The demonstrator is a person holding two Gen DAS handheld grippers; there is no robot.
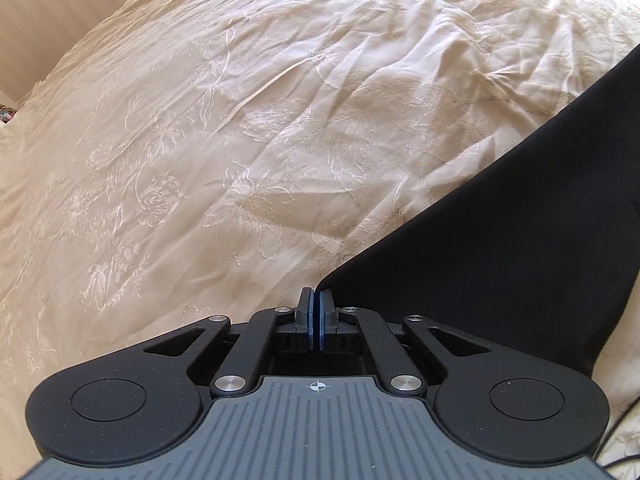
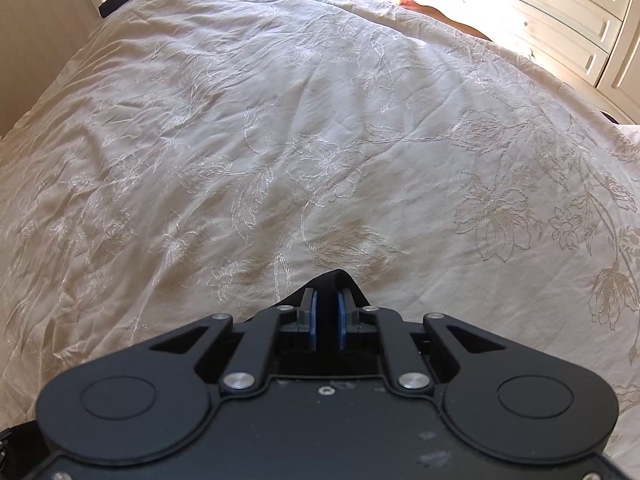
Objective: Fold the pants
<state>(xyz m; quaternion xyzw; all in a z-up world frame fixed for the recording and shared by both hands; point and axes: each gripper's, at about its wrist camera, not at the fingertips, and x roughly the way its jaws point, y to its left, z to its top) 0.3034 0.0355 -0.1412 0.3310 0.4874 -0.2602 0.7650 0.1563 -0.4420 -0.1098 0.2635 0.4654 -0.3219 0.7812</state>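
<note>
The black pants (image 1: 500, 216) stretch from my left gripper (image 1: 318, 296) up toward the right edge of the left wrist view, lifted over the bed. The left gripper's blue pads are pressed together on the pants' edge. In the right wrist view my right gripper (image 2: 328, 300) has its blue pads a small gap apart with a bunched fold of the black pants (image 2: 340, 278) between them and over the fingertips. Most of the pants are hidden below the right gripper.
A cream embroidered bedspread (image 1: 240, 140) covers the bed below both grippers and also shows in the right wrist view (image 2: 320, 140). A striped wall (image 1: 60, 4) is at the far left. White drawers (image 2: 560, 20) stand past the bed at the right.
</note>
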